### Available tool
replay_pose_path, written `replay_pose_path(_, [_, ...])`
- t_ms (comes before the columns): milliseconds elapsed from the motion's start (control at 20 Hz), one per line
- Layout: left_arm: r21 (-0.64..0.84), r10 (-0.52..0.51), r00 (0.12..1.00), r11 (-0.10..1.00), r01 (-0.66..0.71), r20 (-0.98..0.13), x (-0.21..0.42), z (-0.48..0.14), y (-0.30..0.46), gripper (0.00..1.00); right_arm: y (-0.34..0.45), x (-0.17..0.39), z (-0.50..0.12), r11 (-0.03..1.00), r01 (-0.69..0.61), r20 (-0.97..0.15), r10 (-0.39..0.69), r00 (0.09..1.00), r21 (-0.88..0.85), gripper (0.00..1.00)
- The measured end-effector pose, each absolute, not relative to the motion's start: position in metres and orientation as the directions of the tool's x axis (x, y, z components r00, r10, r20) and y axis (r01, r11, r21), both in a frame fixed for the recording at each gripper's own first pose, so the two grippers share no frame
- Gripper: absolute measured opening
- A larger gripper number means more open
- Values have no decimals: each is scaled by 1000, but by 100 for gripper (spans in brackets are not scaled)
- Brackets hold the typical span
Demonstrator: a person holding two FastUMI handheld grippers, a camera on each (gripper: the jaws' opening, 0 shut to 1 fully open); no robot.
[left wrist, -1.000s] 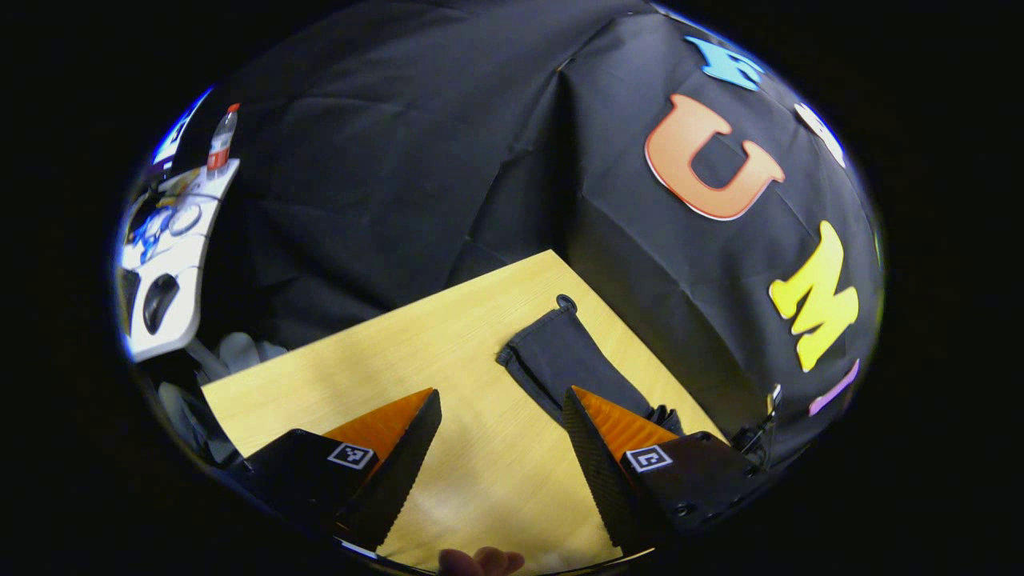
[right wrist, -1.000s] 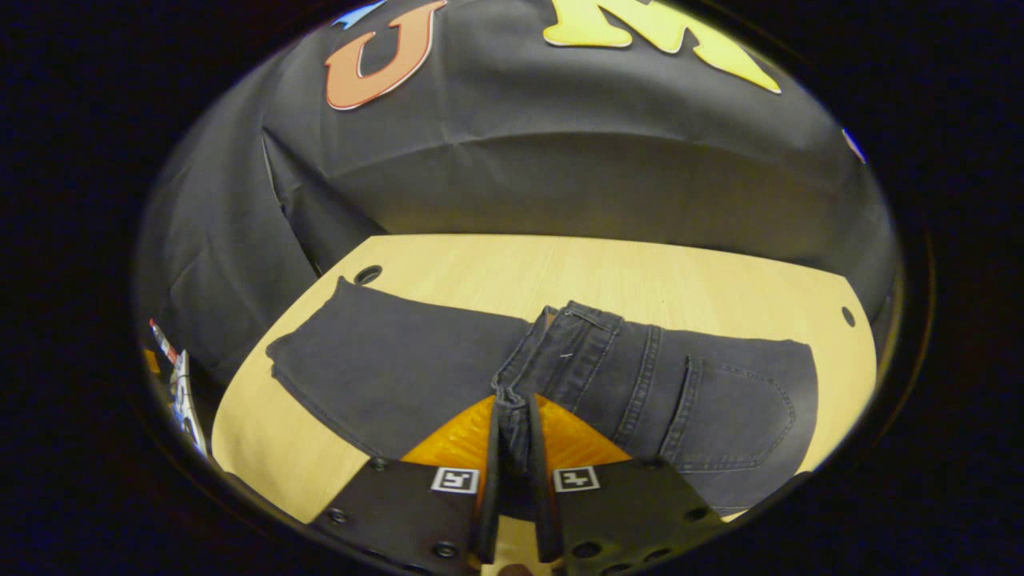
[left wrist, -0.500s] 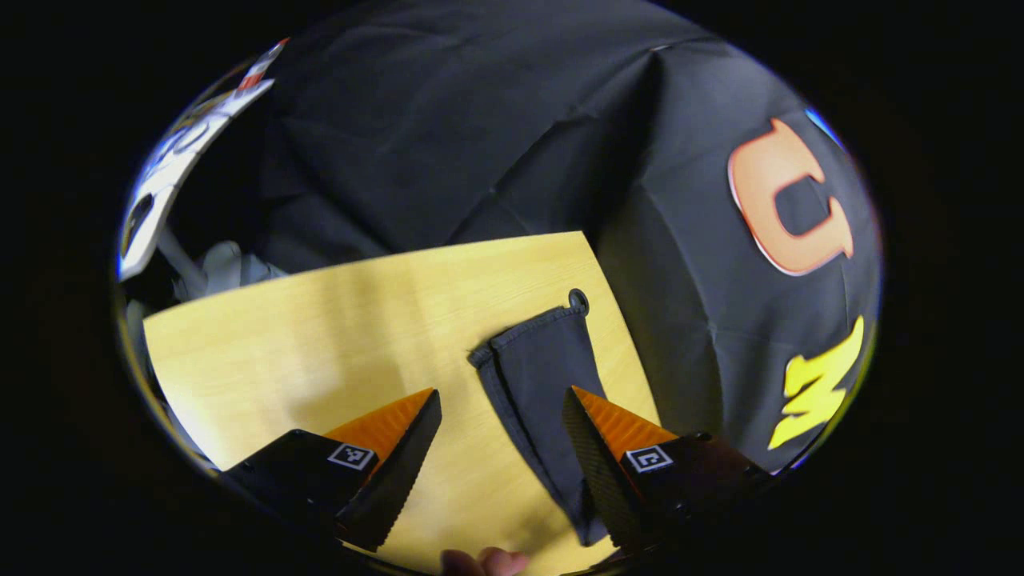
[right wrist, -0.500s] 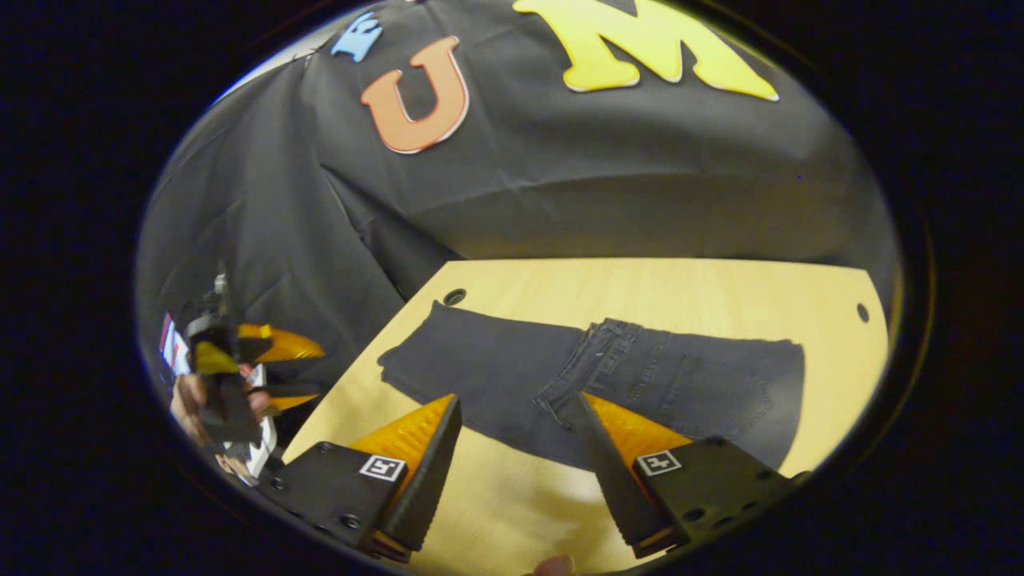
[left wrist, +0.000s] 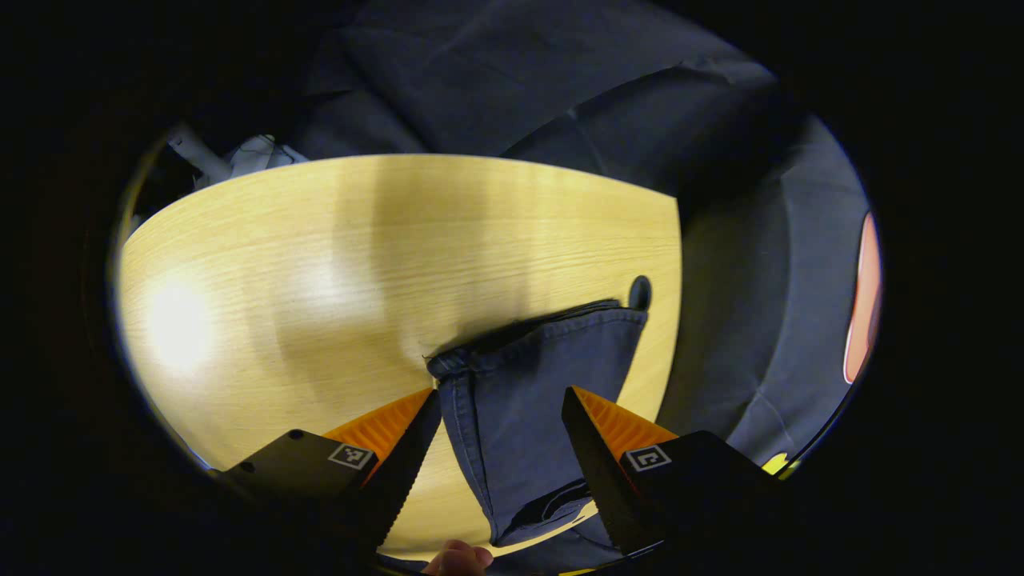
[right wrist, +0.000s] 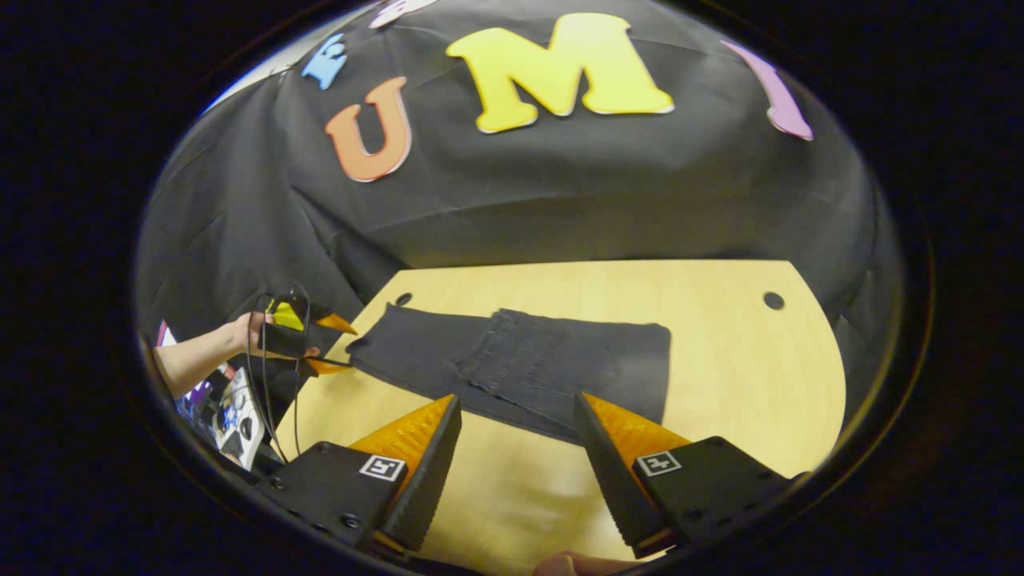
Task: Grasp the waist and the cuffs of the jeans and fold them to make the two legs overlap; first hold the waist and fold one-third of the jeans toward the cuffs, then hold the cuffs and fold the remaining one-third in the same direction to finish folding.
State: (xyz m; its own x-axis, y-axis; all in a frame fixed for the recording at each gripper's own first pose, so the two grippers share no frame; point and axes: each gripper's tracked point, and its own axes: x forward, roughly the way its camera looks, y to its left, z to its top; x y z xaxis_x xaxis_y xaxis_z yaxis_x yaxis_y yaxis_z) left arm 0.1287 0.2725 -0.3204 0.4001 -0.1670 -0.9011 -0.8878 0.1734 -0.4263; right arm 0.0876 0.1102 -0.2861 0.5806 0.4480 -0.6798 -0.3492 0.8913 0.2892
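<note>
Left gripper (left wrist: pixel 500 408) open, straddling the jeans (left wrist: pixel 532 400) cuffs, apparently not touching. Right gripper (right wrist: pixel 518 416) open, above the table (right wrist: pixel 720 352), near the folded waist.

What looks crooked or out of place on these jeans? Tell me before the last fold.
Nothing serious. The jeans lie flat on the table with the waist folded over the legs. The cuffs are slightly uneven, one layer peeking past the other, between the open left gripper fingers.

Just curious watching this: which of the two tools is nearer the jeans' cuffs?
The left tool: the cuffs lie between its open fingers. The right tool hangs back.
</note>
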Motion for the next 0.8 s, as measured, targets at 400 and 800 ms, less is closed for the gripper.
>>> replay_pose_path(400, [-343, -187, 323, 88, -935, -928, 145, -332, 276, 98, 85, 98, -294, 916, -270, -695, 402, 596, 297, 89])
replay_pose_path(800, [-95, -109, 74, 195, -976, -991, 131, -350, 279, 84, 55, 101, -309, 923, -142, -719, 369, 589, 357, 89])
